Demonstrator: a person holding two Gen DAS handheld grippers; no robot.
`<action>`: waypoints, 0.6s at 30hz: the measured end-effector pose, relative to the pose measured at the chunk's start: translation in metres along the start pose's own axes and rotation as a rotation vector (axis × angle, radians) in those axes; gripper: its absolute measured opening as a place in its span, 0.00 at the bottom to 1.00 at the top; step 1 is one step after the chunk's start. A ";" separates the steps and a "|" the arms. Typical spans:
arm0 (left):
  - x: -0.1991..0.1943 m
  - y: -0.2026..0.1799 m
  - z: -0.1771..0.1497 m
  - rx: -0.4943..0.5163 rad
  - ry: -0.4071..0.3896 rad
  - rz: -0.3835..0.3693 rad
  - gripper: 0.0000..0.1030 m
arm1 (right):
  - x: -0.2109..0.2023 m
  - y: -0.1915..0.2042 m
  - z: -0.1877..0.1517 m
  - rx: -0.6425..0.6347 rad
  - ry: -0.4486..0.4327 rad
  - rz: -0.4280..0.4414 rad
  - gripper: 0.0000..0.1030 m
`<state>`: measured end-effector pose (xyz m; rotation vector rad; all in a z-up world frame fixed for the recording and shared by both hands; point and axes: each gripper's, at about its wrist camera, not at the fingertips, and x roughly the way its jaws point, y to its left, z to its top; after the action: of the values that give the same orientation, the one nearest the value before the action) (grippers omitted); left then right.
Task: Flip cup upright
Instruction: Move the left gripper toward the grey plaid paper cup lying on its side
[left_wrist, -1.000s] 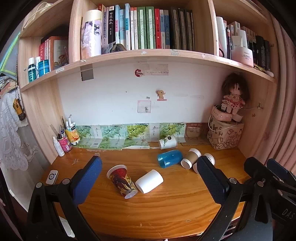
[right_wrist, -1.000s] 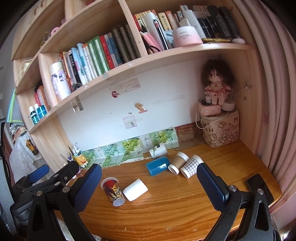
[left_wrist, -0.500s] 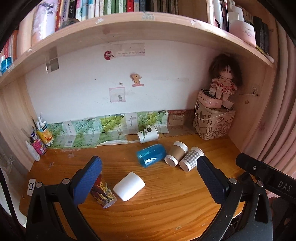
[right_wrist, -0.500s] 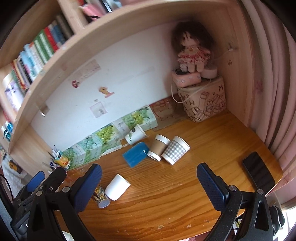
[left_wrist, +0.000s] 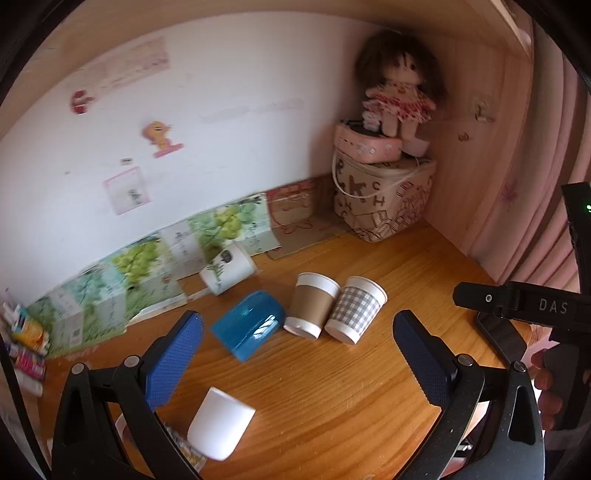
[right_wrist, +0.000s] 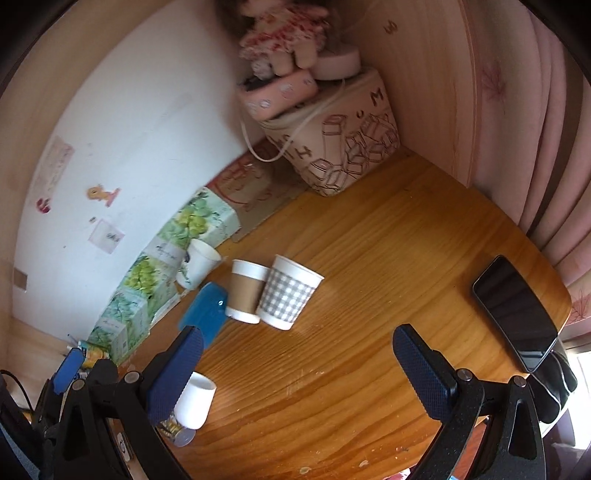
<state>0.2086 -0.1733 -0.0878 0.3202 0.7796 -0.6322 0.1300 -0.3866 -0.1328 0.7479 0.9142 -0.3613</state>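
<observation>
Left wrist view: left hand-held gripper (left_wrist: 295, 354) spread wide, nothing between the blue pads. Lower left, white cup (left_wrist: 220, 422) on its side on the wooden surface (left_wrist: 332, 406), long axis running lower left to upper right, closed base toward upper right, mouth hidden. Printed cup (left_wrist: 181, 448) beside it mostly covered by the gripper frame and the white cup; pattern unreadable. Mid-frame, blue cup (left_wrist: 248, 325), brown-sleeved cup (left_wrist: 313, 304) and checked cup (left_wrist: 356, 309) lying in a row, touching, the paper two with mouths toward the upper right, bases toward the lens. Leaf-print cup (left_wrist: 228, 267) lying against the green boxes at the wall. Doll (left_wrist: 399, 83) blurred, upper right. Right edge: part of the other gripper, cut off.

Right wrist view: right hand-held gripper (right_wrist: 297, 356) also wide open, holding nothing. White cup (right_wrist: 194, 400) at lower left, half hidden by the left pad, closed end up-right. Blue cup (right_wrist: 205, 314), brown-sleeved cup (right_wrist: 245, 291), checked cup (right_wrist: 288, 297) lying left of centre, paper mouths toward the top of the frame. Phone (right_wrist: 515, 312) flat at right, near the surface edge. Doll's head cut off at top.
</observation>
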 end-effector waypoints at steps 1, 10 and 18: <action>0.008 -0.002 0.003 0.020 0.010 -0.015 0.99 | 0.007 -0.005 0.004 0.013 0.013 -0.005 1.00; 0.085 -0.022 0.018 0.101 0.140 -0.139 0.99 | 0.062 -0.039 0.019 0.088 0.108 -0.020 1.00; 0.143 -0.042 0.013 0.156 0.250 -0.159 0.99 | 0.098 -0.062 0.021 0.163 0.172 -0.013 1.00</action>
<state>0.2662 -0.2704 -0.1860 0.4900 1.0042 -0.8153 0.1625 -0.4425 -0.2314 0.9338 1.0609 -0.3900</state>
